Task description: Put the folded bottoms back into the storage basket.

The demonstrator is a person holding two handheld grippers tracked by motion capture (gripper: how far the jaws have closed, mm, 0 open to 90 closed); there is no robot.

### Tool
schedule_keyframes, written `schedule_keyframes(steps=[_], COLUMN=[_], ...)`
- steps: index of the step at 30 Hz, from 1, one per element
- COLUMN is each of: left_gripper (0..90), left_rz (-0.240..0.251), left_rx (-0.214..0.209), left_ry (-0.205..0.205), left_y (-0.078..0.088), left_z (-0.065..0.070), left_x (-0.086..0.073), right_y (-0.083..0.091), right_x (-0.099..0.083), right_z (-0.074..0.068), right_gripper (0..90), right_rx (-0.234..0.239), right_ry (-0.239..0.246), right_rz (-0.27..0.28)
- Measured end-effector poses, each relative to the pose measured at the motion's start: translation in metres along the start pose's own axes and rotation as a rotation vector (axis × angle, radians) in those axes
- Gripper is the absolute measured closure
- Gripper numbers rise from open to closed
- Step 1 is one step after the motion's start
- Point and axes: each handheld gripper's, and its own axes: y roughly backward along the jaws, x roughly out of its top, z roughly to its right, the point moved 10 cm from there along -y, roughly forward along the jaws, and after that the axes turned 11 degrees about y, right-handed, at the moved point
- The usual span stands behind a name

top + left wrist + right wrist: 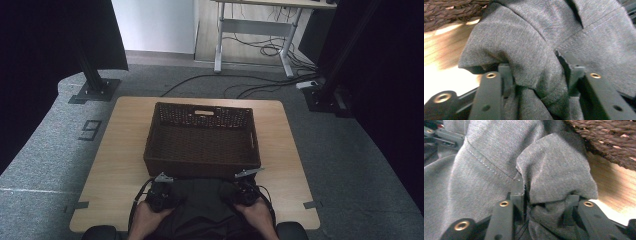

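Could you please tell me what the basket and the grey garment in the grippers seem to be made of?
The basket looks woven from dark brown twisted fibre, perhaps seagrass or rattan: braided strands show, matte. The grey garment seems a fine heathered knit, likely cotton jersey: soft folds, stitched seam, no sheen.

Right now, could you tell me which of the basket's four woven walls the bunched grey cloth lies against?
The near wall of the dark brown woven basket, facing the person; the grey cloth sits below it, gripped by both grippers, left and right.

Garment [531,45]: grey knit cloth, matt, finely ribbed, stitched seam. Basket [202,137]: dark brown woven wicker, rough. Counter [120,150]: pale wood-grain, smooth, slight sheen. Jaws: matt black plastic.
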Motion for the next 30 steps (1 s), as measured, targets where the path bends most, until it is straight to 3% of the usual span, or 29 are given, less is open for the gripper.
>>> schedule_keyframes(steps=[3, 9, 18, 30], left_gripper=[59.2, 62.0, 62.5, 63.6], left_rz=[0.009, 0.016, 0.054, 0.080], left_rx=[-0.020, -0.010, 0.002, -0.029], left_ry=[0.012, 0.010, -0.013, -0.042], left_y=[0.002, 0.008, 0.026, 0.048], left_z=[-0.001, 0.001, 0.010, 0.024], left_x=[0.000, 0.003, 0.006, 0.013], right_y=[0.003, 0.013, 0.032, 0.049], right_x=[0.001, 0.003, 0.012, 0.021], right_z=[-0.001, -0.005, -0.018, -0.027], right_gripper=[68.7, 70.3, 70.4, 70.5], right_rx=[-0.006, -0.006, 0.020, 0.040], right_ry=[0.021, 0.046, 0.075, 0.098], right_rz=[0.012, 0.040, 0.090, 0.115])
